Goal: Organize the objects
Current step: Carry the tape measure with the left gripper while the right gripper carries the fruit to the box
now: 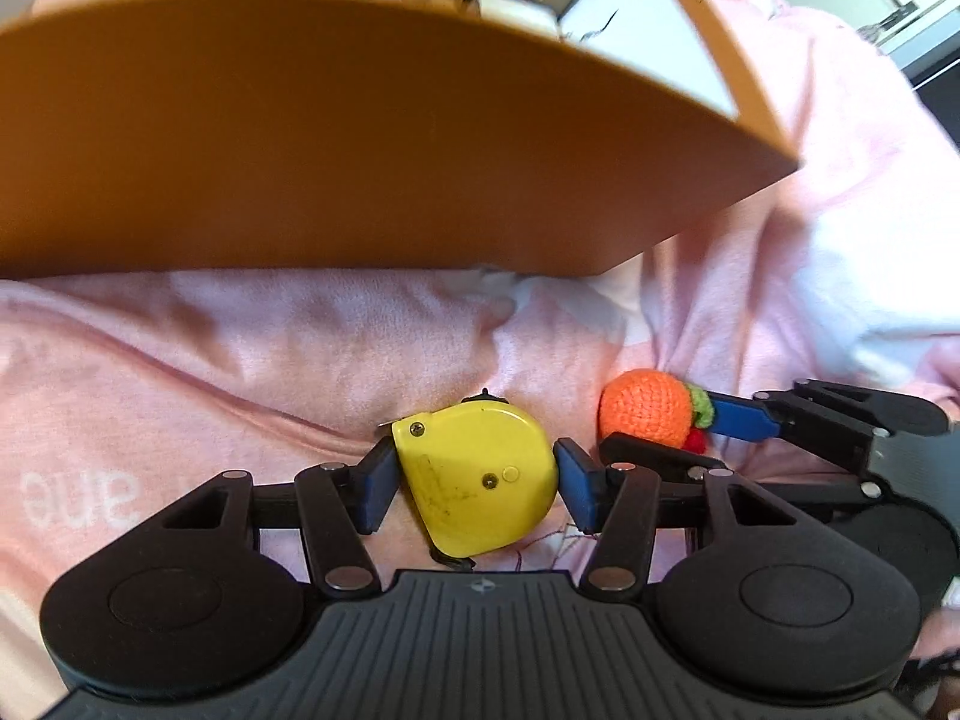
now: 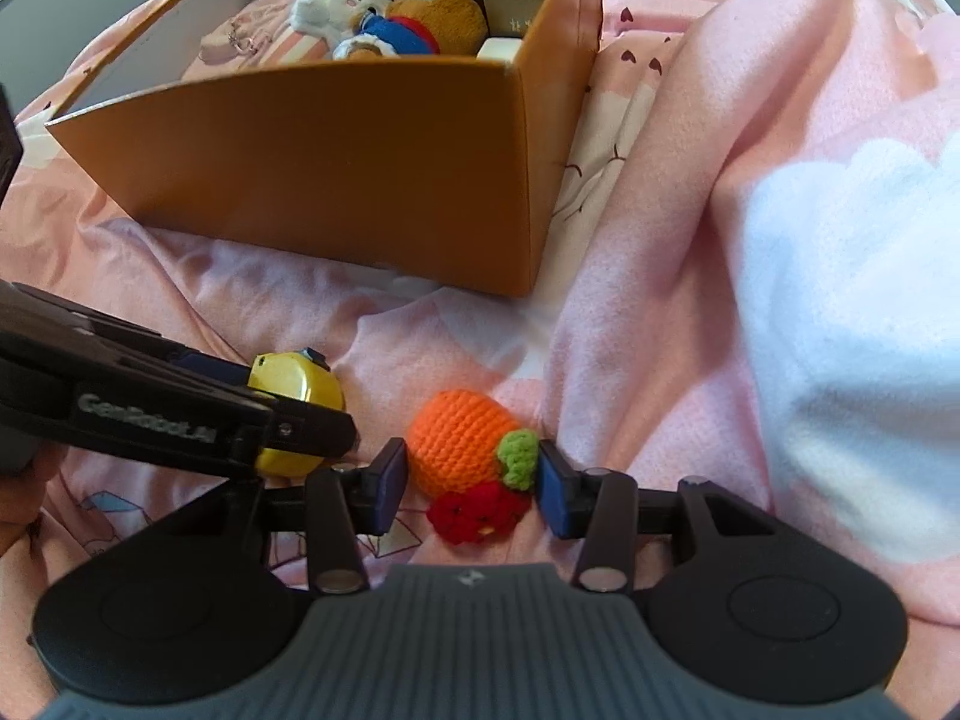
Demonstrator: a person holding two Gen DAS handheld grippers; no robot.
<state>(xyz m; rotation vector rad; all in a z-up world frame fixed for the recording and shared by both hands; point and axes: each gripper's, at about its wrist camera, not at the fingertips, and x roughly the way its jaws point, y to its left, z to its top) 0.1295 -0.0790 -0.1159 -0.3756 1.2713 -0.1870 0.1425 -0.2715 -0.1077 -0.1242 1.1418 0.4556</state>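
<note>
Both grippers same build. Left gripper point(image 1: 474, 483): matte black body, ribbed grey-black centre plate with a small round logo, two round black housings with a shallow disc recess each. Black linkage bars, silver round pivot pins, triangular cut-outs in outer arms. Blue rectangular fingers point(image 1: 379, 492). Right gripper point(image 2: 471, 483): identical black body, ribbed plate, silver pins, blue fingers point(image 2: 390, 483). Grey "GenRobot.AI" lettering and one small screw on the left gripper's side in the right wrist view.
</note>
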